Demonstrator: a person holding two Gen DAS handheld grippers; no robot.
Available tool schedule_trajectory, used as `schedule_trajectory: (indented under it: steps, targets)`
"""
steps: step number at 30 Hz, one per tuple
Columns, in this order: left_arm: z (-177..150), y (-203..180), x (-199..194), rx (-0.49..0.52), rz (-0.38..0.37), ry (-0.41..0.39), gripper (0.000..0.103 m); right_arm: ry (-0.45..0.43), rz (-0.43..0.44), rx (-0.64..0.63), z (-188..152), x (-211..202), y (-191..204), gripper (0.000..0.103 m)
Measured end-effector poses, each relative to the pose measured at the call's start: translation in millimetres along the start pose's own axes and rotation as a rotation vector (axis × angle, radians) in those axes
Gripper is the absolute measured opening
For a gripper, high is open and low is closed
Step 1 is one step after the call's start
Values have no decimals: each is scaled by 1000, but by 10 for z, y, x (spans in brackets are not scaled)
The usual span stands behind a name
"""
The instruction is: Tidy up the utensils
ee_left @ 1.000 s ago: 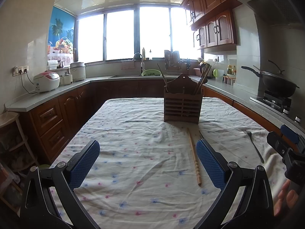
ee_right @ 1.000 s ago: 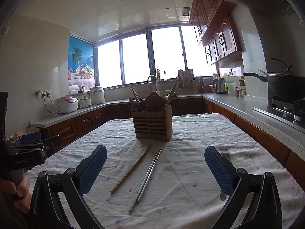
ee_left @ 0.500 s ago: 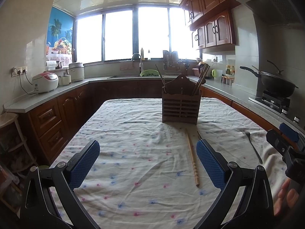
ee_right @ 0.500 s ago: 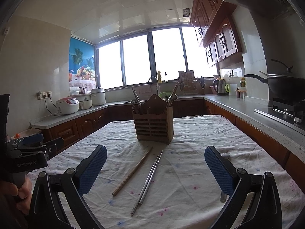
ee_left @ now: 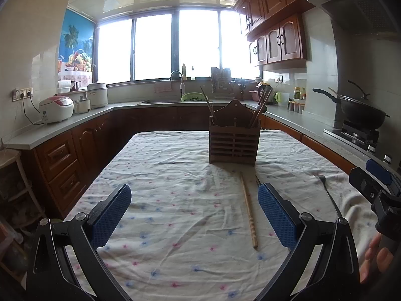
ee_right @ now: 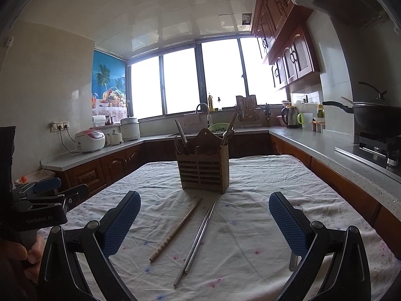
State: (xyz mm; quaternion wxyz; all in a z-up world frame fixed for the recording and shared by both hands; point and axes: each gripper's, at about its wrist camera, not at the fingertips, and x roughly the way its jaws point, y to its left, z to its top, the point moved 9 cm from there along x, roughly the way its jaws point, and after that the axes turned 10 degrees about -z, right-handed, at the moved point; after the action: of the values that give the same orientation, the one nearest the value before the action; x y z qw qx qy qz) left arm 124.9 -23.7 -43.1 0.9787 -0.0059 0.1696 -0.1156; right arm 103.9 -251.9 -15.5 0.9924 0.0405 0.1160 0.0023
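Your right tool is spread wide w/ nothing in it; the metal chopsticks and wooden chopstick lie on the table between its pads, holder beyond. Left tool is spread too, wooden chopstick just inside its right pad, fork farther right.

Daylight is pouring through the windows at 12 o'clock; wooden cabinets are hanging at 2, counter running at 9.

Backlit – windows blown out white, room dim, cabinets dark; fisheye bends edges, corners black, focus sharp.
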Motion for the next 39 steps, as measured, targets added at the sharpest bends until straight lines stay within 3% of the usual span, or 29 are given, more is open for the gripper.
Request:
schedule_trajectory:
  steps: [39]
  targets:
    - [34,0,46,-10,-12,0,103,0,4,6,63,28,60,103]
